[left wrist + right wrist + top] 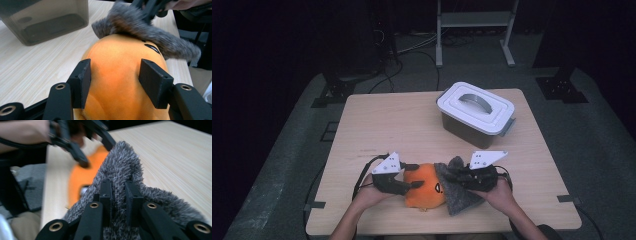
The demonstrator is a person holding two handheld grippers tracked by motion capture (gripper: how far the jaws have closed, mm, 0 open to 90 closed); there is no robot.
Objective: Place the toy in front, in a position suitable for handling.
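Note:
An orange plush toy (426,184) lies near the table's front edge, with a grey fuzzy cloth (458,201) draped over its right end. My left gripper (414,176) straddles the toy's left end. In the left gripper view its jaws press both sides of the orange plush toy (117,55), with the grey fuzzy cloth (140,32) beyond. My right gripper (453,176) is shut on the cloth. In the right gripper view its jaws (118,195) pinch a raised fold of grey fuzzy cloth (122,165), with the orange toy (80,180) and the left gripper (97,152) behind.
A dark translucent storage box (462,131) with a white handled lid (475,107) stands at the back right of the wooden table (382,130). The same box (47,22) stands just beyond the toy in the left gripper view.

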